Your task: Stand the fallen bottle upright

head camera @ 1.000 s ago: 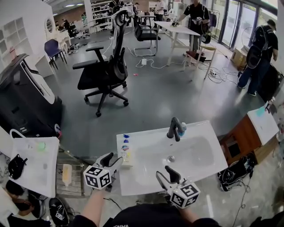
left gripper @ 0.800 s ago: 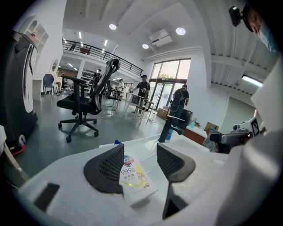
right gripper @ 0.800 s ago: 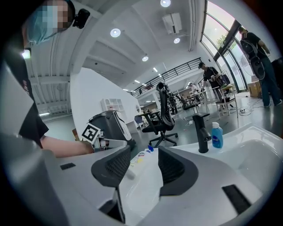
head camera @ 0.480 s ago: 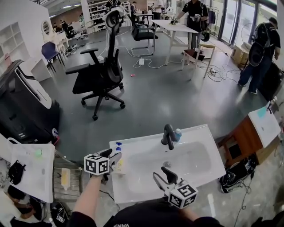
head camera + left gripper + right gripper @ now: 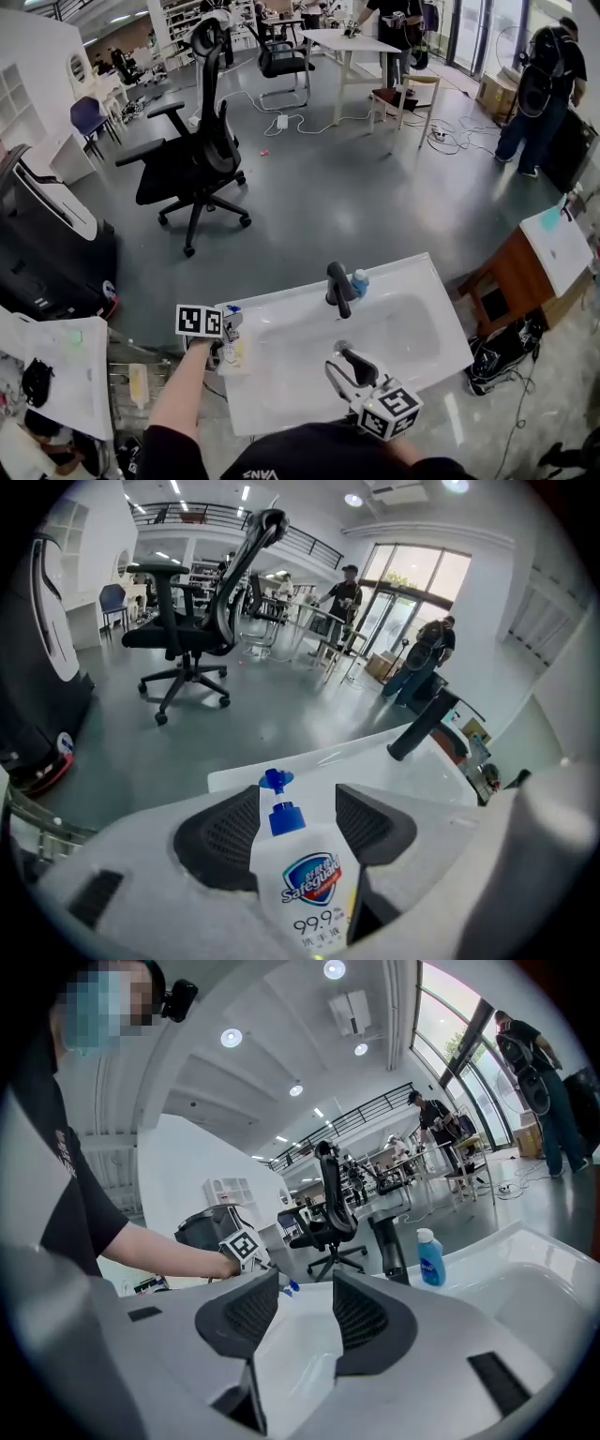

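Observation:
The fallen bottle (image 5: 234,355) is white with a blue pump and lies flat on the left rim of the white sink (image 5: 412,281). My left gripper (image 5: 223,339) points down at it. In the left gripper view the bottle (image 5: 309,883) lies between the two pads (image 5: 217,841) of this gripper (image 5: 295,822). Its jaws have just been opening and stand wide, with no clear press on the bottle. My right gripper (image 5: 337,359) hovers over the basin's front part. Its jaws (image 5: 305,1302) have just been closing, are still apart, and hold nothing.
A black faucet (image 5: 337,286) stands at the sink's back rim, with a small blue bottle (image 5: 358,281) beside it. A black office chair (image 5: 187,159) is behind the sink. A white side table (image 5: 66,375) is at left and a wooden cabinet (image 5: 516,277) at right. Several people stand far back.
My left gripper moved forward and down from the sink's front left corner onto the lying bottle, tipping more steeply. The right gripper shifted a little over the basin.

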